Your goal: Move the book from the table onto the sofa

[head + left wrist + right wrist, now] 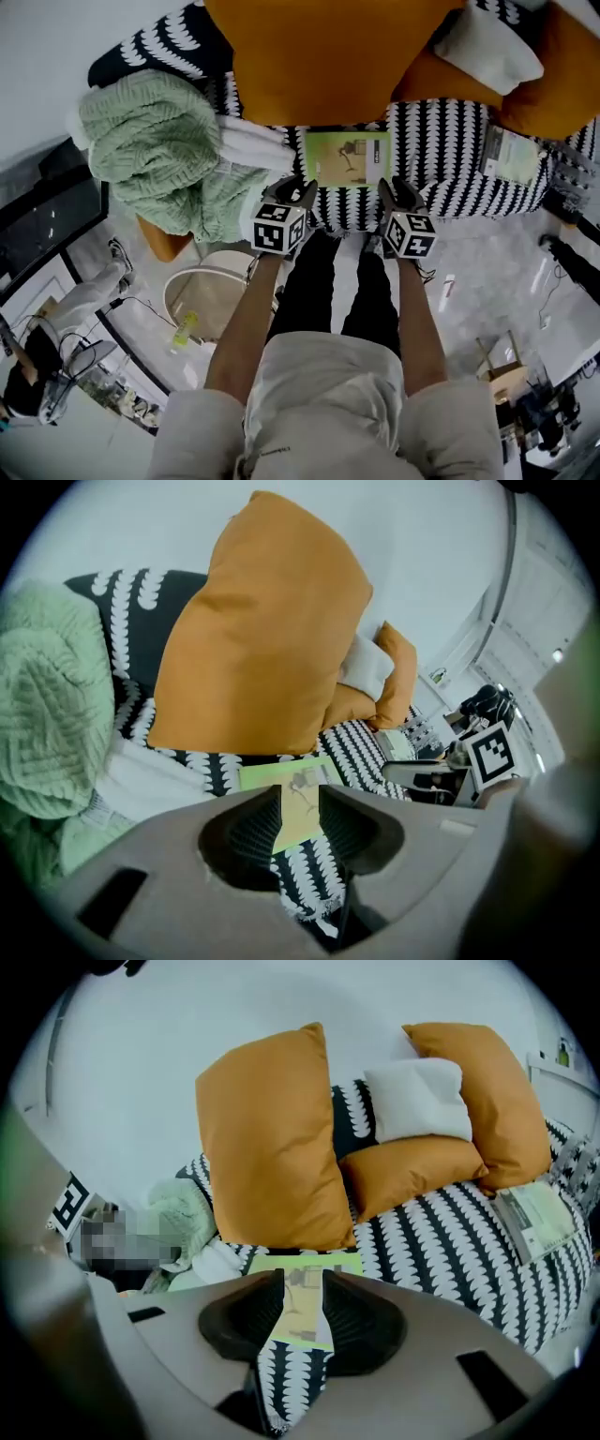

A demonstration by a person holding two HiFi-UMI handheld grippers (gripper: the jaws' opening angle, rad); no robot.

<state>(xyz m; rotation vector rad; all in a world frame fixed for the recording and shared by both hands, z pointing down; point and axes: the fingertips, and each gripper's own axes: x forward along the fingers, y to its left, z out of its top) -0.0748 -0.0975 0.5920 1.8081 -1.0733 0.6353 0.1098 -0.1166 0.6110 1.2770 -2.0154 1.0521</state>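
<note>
A thin book with a light green cover (pixel 347 157) lies flat on the black-and-white patterned sofa seat (pixel 450 159), just in front of a big orange cushion (pixel 323 56). My left gripper (pixel 302 193) hovers over the book's near left corner and my right gripper (pixel 399 195) over its near right corner. Both stand open and clear of it. In the left gripper view the book (pixel 267 772) shows beyond the parted jaws of the left gripper (pixel 300 794). In the right gripper view the book (pixel 347 1264) likewise lies on the seat beyond the right gripper (pixel 303 1279).
A green knitted blanket (pixel 155 141) is heaped on the sofa's left end. More orange cushions and a white one (pixel 417 1101) lean at the back right, with a booklet (pixel 511 155) on the seat. A round low table (pixel 211 291) stands at my left. A person (pixel 56 328) sits at lower left.
</note>
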